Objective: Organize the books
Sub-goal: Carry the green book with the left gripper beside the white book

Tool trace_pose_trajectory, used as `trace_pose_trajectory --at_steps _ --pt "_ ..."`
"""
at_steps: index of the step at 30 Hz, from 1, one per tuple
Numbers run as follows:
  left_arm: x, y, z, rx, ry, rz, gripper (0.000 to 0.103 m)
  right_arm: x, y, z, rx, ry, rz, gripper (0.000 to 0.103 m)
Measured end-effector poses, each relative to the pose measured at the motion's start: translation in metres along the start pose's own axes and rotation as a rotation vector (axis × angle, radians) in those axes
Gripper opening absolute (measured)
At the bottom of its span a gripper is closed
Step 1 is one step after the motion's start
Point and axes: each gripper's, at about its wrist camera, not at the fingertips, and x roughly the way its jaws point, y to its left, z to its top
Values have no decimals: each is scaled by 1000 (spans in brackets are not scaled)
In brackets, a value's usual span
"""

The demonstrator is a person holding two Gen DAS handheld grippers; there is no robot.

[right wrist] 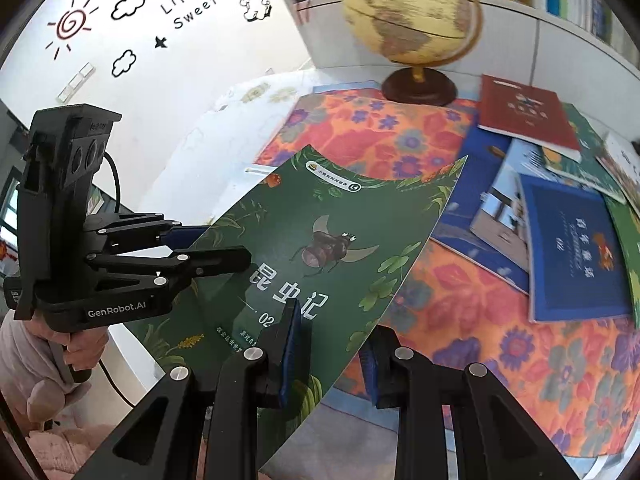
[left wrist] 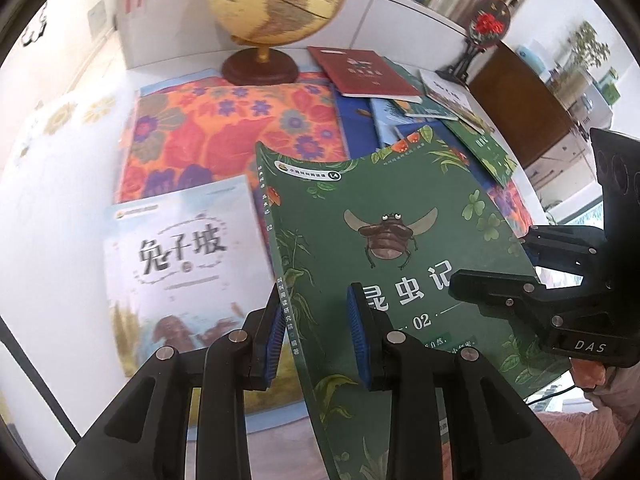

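A: The floral cloth (right wrist: 500,300) spreads wide beyond both pairs of fingers, and the green insect book (left wrist: 400,240) hangs above it, carried between the two tools.

B: The left gripper (left wrist: 316,336) pinches the book's spine edge, and the right gripper (right wrist: 332,356) clamps the opposite edge. Both are closed tight on the cover, which bows between them.

A: So the carry probably goes best with both hands level and moving together; pulling apart could tear it, pushing in could buckle it.

B: Left of the left fingers lies the white rabbit book (left wrist: 180,264), a likely base for the stack.

A: The globe (right wrist: 412,12) stands far ahead of the fingertips, its base near the cloth's far edge.

B: Right of the right fingers sits the scattered pile (right wrist: 552,208); open cloth lies directly beneath.
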Motion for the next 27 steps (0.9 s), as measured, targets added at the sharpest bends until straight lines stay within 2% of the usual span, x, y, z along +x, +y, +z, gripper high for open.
trace_pose_trajectory --at_steps 21,27 --pt "-20 86 -19 -146 -41 59 26 60 64 48 -135 67 47 27" --pt "-20 105 -25 -196 -50 75 26 73 78 54 -155 60 45 27"
